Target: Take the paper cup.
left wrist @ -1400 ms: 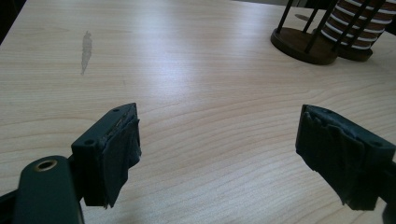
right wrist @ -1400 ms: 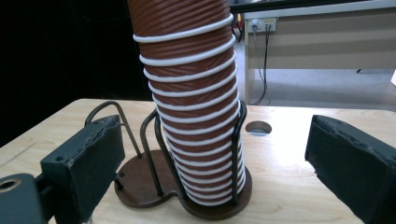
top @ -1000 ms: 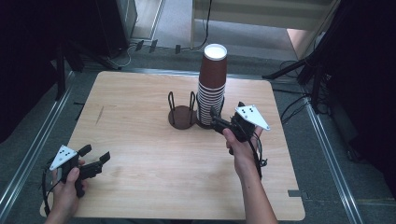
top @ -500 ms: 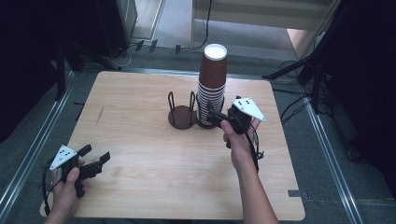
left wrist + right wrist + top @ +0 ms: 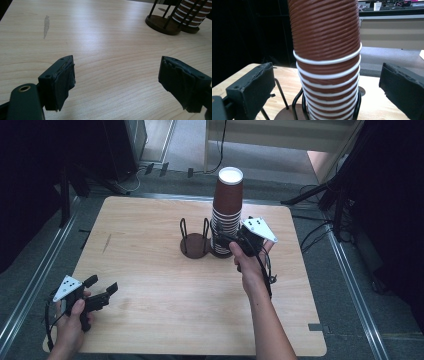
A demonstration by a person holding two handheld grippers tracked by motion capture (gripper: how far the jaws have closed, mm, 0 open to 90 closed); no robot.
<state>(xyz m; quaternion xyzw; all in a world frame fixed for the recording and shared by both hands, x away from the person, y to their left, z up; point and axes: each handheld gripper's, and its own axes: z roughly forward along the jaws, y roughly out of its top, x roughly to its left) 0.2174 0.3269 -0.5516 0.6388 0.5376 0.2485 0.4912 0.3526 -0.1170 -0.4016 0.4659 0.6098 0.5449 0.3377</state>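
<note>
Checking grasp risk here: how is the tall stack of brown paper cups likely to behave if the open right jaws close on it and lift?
The stack of cups is probably light, being thin ribbed paper. A hard squeeze may dent the wall. The cups are only nested, so the top one may slide off alone. It rises far above its wire holder, so a sideways push could tip it.

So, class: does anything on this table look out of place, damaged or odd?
One small thing: a grey smudge marks the wooden table near its left side. The stack of cups stands upright in its wire holder, and the empty holder beside it looks sound.
</note>
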